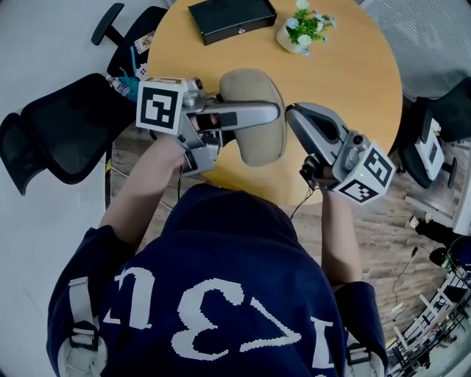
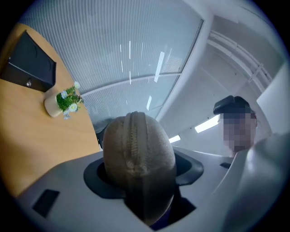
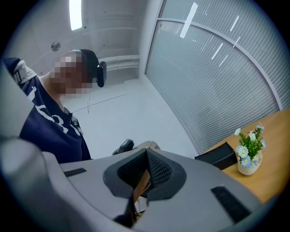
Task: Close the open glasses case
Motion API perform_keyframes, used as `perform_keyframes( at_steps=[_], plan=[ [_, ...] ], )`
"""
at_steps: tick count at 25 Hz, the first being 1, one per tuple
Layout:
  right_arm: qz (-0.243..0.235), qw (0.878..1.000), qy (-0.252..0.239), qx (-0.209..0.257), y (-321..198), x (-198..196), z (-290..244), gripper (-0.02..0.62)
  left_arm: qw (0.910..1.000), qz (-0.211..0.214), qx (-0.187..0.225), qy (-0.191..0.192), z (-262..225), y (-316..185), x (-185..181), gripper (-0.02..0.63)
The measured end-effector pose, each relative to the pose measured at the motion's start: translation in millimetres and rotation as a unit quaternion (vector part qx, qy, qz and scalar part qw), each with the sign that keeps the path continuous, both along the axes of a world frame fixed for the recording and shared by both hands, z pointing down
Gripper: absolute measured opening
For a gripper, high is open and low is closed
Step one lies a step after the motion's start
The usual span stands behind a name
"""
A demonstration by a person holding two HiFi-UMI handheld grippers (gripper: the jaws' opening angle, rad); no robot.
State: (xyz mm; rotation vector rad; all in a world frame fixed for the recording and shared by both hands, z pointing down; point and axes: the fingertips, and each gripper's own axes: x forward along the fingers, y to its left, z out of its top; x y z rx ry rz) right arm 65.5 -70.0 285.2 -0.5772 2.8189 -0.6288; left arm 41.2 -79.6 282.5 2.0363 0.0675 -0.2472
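**Case in left tongs, closure at or near its end**

Nearest the lens, the operator's navy shirt is noted. The left gripper is spread wide and clamped across the beige glasses case, at the near edge of the table. The zip seam is seen meeting at the visible end. The right gripper is fully closed and empty, just beside the case. Judged: the rest of the seam is to be checked, then the case set down.

At the top of the head view I saw a black box lying on the round wooden counter, with a small pot of white flowers just to its right. A black office chair stood at the left edge.
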Motion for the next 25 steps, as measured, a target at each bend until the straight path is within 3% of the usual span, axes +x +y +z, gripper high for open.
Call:
perform_keyframes(
  at_steps=[3, 12, 20, 25],
  plan=[
    [0.003, 1.000, 0.000, 0.004, -10, -1, -2, 0.023, 0.9995, 0.022, 0.011, -0.022, 11, 12, 10, 0.287],
    [0.010, 1.000, 0.010, 0.014, -1, 7, -10, 0.023, 0.9983, -0.001, 0.059, -0.002, 0, 13, -19, 0.285],
    [-0.024, 0.999, 0.044, 0.019, -3, 13, -9, 0.023, 0.9945, 0.074, 0.069, -0.025, 4, 23, -6, 0.268],
    [-0.050, 0.996, 0.064, 0.025, -4, 10, -8, 0.023, 0.9867, 0.133, 0.076, -0.055, 17, 41, 5, 0.267]
  ],
)
